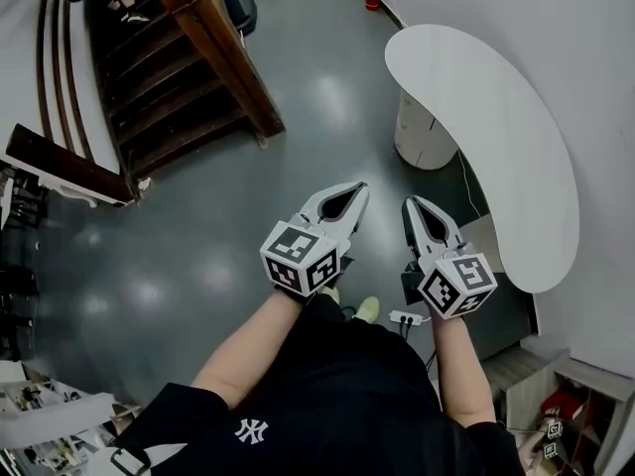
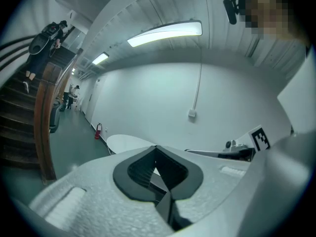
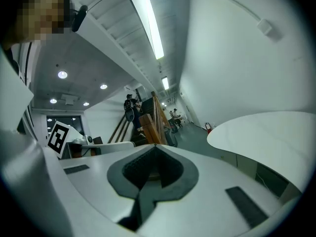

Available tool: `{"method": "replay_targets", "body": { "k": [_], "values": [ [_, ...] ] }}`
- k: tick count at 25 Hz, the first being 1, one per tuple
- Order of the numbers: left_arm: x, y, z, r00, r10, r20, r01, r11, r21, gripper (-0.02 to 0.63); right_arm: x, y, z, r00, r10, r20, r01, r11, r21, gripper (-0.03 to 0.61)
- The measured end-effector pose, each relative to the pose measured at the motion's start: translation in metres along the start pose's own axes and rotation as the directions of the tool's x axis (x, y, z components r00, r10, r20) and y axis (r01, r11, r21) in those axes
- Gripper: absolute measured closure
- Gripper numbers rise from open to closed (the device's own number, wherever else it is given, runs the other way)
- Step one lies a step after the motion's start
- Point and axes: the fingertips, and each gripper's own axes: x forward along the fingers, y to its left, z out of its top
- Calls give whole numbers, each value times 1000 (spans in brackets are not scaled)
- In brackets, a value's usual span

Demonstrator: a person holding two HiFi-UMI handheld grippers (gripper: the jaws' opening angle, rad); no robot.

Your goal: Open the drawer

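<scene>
No drawer can be made out in any view. In the head view my left gripper (image 1: 357, 193) and right gripper (image 1: 411, 204) hang side by side in front of the person, above the grey floor. Each has its jaws pressed together with nothing between them. The left gripper view shows its jaws (image 2: 157, 150) meeting at the tip, with the right gripper (image 2: 247, 151) beside them. In the right gripper view the jaws (image 3: 155, 150) are likewise together, and the left gripper's marker cube (image 3: 60, 136) sits at the left.
A white curved table (image 1: 496, 117) on a white round pedestal (image 1: 422, 132) stands at the right by the wall. Wooden stairs (image 1: 189, 77) rise at the upper left. A low shelf unit (image 1: 571, 405) is at the lower right, and a power strip (image 1: 407, 317) lies on the floor.
</scene>
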Motion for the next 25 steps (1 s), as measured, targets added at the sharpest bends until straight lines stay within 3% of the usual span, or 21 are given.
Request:
{"method": "replay_targets", "body": {
  "k": [12,20,25],
  "values": [
    [43,31,-2,1000,-15,-5,15,1000,3,606,41,-38,-7,999,-19,-26,21,997,73,561],
    [104,107,6,997,-74,-25,75,997,18,606,126,-78,-9,995,-90,-46,94,991,94,561],
    [147,159,9,989,-138,-48,139,990,25,606,189,-104,-10,990,-133,-36,137,978,158,561]
  ]
}}
